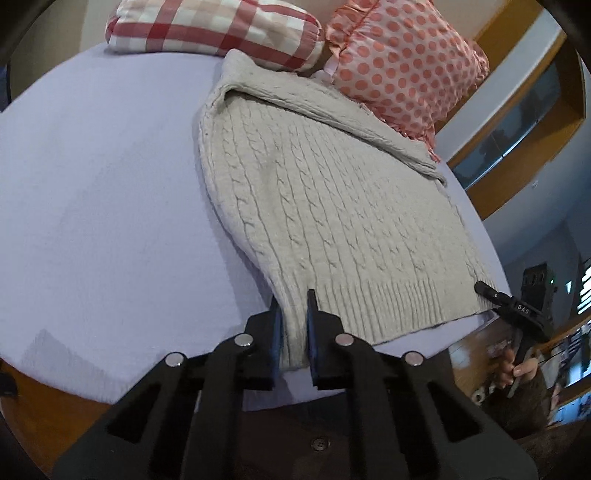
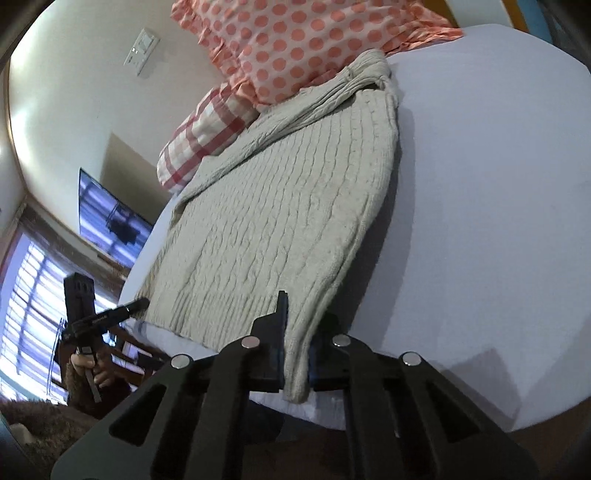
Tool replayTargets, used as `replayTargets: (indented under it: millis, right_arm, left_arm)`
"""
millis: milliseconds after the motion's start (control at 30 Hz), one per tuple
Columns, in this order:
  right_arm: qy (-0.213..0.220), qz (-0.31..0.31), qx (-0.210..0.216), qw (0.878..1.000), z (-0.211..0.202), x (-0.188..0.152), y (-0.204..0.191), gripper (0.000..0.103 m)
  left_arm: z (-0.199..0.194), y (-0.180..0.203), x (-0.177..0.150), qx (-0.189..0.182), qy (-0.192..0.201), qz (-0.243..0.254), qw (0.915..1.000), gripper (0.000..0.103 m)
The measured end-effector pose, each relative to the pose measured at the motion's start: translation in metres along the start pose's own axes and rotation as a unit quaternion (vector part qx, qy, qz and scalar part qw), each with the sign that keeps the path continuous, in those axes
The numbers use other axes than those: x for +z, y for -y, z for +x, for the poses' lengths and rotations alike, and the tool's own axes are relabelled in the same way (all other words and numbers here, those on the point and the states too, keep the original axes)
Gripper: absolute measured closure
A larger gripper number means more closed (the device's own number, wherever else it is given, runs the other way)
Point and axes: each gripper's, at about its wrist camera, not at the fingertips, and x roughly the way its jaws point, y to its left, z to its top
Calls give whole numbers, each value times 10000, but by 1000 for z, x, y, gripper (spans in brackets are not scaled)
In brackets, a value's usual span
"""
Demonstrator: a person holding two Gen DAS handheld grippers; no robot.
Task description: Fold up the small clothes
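A cream cable-knit sweater (image 1: 317,206) lies flat on the lavender bed sheet (image 1: 92,221), sleeves folded across its top, ribbed hem toward me. My left gripper (image 1: 293,299) is shut on the sweater's near left hem corner. In the right wrist view my right gripper (image 2: 301,306) is shut on the sweater's (image 2: 288,206) near right hem corner. The right gripper also shows in the left wrist view (image 1: 487,290) at the far hem corner, and the left gripper shows in the right wrist view (image 2: 138,304).
A red-checked pillow (image 1: 214,27) and a pink polka-dot pillow (image 1: 402,62) lie at the head of the bed, touching the sweater's top. The bed's wooden edge (image 1: 48,413) is just below the grippers. A wall TV (image 2: 110,225) and window are at the left.
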Motion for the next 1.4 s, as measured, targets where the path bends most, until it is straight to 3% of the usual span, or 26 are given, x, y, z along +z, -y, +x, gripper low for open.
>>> replayTargets:
  millis: [67,200,367,600,700,800,867,933,967,1033,1067,1100,1200,1267,1400]
  right_arm:
    - [316,86,304,9990,-9,9,-6,95]
    - [895,198,767,9928,-29,44,-15,95]
    - [1376,221,952,9857,-27,118,-25,95]
    - [1630,420,513,9844,46,241,-7,95]
    - [1494,574,249,9868,90,278,8,95]
    - [1408,749,-98,9872,126,306,24,95]
    - [1121,928,-575,9877,151,319,37,94]
    - [622,1478,-732,9843,171,322,59,93]
    - [506,1712,-655,9818,175,321,67,88]
    - [595,1830,-731,9786,167,318,73,59]
    - [822,1754,-839,9775,157,315,72,35]
    - [984,1686,-906,9766,149,314,69,19]
    - [1473,1397,-1014,9739,124,310,55,18]
    - [1527,1018,-940,9785,120,306,38,18]
    - [753,41,-709,9946,152,286,-8,18]
  left_arm:
    - [-3,-3,7,-243,2,-98,9997,93]
    - [-19,-9,38,-780,366,-326,9957,93]
    - [-24,-20,112,-781,889,-417,9921,93]
    - [26,-11,243,-61,1170,-434,9922,94]
    - [67,-5,292,292,1103,-422,9926,94]
    - [97,-13,323,559,1008,-429,9924,93]
    - [122,-24,338,883,704,-582,9919,92]
    - [136,-41,341,891,423,-941,9907,88]
    - [135,-48,340,826,390,-1049,9903,86]
    - [124,-59,337,943,522,-1080,9883,79]
    - [116,-64,335,1041,623,-1071,9868,76]
    - [107,-69,334,1109,737,-1104,9849,71]
    - [79,-78,329,1255,1106,-1165,9790,68]
    - [72,-71,323,994,1141,-1063,9827,67]
    - [92,-31,306,278,958,-470,9939,62]
